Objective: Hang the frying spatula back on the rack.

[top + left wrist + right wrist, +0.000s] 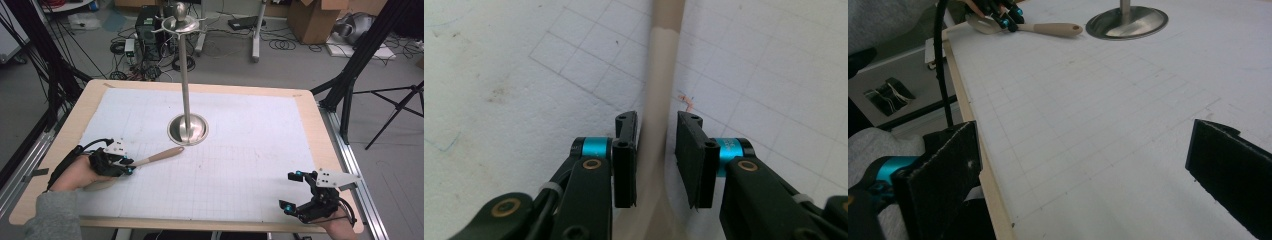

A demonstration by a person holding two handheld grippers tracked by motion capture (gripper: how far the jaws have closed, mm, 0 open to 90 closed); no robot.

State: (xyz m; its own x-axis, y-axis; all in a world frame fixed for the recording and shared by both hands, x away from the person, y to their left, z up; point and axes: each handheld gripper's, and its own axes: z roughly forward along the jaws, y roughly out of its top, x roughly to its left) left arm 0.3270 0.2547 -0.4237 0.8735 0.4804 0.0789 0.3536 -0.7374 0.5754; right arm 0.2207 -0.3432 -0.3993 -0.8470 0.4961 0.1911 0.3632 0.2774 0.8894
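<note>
Straddling the spoon (657,100) handle, left gripper (657,160) jaws narrow, not quite clamped; right gripper (295,190) jaws wide over the worktop (240,165).

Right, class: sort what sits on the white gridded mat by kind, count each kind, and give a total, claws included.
Spoons, beige with a pale handle: 1, lying between the left claw's jaws
Metal stands with a round base: 1
Claws: 2, left claw and right claw
Total: 4
</note>
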